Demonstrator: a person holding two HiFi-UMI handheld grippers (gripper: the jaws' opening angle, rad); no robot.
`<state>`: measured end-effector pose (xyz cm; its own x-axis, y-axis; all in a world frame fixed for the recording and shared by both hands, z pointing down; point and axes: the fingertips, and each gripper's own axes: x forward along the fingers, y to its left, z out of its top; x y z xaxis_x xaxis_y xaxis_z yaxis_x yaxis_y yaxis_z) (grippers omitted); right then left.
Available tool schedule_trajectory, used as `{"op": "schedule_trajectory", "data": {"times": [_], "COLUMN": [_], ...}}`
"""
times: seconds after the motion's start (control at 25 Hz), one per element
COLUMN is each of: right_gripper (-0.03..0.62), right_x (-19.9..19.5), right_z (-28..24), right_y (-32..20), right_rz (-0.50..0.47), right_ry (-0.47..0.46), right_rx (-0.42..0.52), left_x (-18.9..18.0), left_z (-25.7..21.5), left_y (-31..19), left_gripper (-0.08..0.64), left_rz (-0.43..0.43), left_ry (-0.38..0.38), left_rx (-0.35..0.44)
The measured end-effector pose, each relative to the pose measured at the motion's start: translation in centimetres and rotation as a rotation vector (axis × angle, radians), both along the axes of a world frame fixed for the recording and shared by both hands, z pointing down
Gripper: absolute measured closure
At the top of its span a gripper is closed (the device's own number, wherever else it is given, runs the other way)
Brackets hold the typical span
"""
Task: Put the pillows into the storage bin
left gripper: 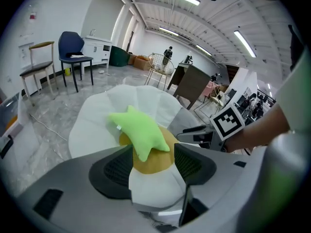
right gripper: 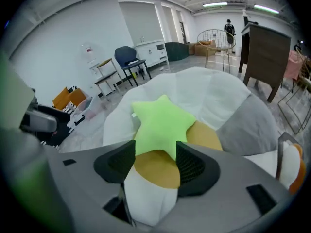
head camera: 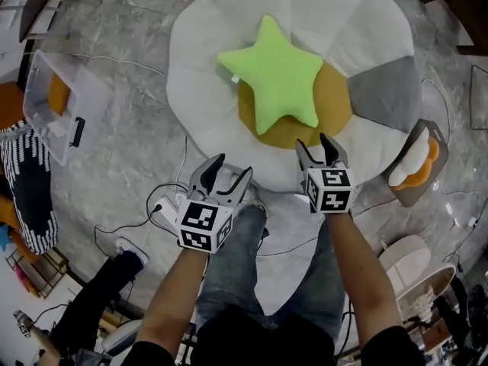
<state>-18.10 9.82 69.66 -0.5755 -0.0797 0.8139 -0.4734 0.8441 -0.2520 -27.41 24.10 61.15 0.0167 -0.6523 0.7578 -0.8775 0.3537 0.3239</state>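
Note:
A bright green star pillow (head camera: 276, 75) lies on the mustard centre (head camera: 335, 107) of a big white flower-shaped cushion (head camera: 221, 29) on the floor. The star (left gripper: 138, 130) shows ahead in the left gripper view, and the star (right gripper: 163, 123) shows again in the right gripper view. A clear plastic storage bin (head camera: 57, 105) stands on the floor at the far left. My left gripper (head camera: 229, 171) hovers open, short of the cushion's near edge. My right gripper (head camera: 320, 145) hangs open over the near rim of the cushion, just short of the star. Nothing sits between either pair of jaws.
A grey petal (head camera: 385, 94) is at the cushion's right. An egg-shaped white and orange pillow (head camera: 415, 162) lies on a small stand at right. Cables (head camera: 164, 200) and a power strip trail on the marble floor by my feet. Chairs (left gripper: 73, 57) and tables stand farther off.

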Motion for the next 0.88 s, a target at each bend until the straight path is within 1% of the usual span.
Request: {"op": "schedule_trajectory", "data": {"times": [0.12,0.28,0.4,0.52,0.68,0.76,0.88], "right_gripper": [0.318,0.287,0.252,0.218,0.196,0.189,0.173], "right_x": [-2.2,-4.7,-6.3,-7.6,-8.8,-9.5,-10.7], "right_z": [2.8,6.8,9.3,11.6,13.8,14.7,15.2], "right_y": [2.7,5.2,6.5,6.4,5.4,5.4,4.5], "right_rz": [0.036,0.180,0.267,0.335,0.446,0.466,0.483], "right_ry": [0.008,0.006,-0.019,-0.034,-0.053,-0.059,-0.065], "right_rx": [-0.087,-0.258,-0.354,-0.407,-0.478,-0.515,-0.524], "left_x": [-1.4,-3.6,-4.8,-5.4,-4.9,-4.7,-4.7], "left_z": [1.4,3.3,4.8,6.3,7.8,8.3,8.2], "left_y": [2.4,5.0,6.4,7.0,7.3,7.4,7.1], "left_gripper": [0.278,0.278,0.278,0.278,0.278,0.278,0.278], "left_rz": [-0.006,-0.023,-0.048,-0.079,-0.107,-0.115,-0.135], "left_ry": [-0.004,-0.019,-0.027,-0.032,-0.026,-0.027,-0.028], "left_rx": [-0.029,-0.056,-0.074,-0.077,-0.080,-0.083,-0.084]}}
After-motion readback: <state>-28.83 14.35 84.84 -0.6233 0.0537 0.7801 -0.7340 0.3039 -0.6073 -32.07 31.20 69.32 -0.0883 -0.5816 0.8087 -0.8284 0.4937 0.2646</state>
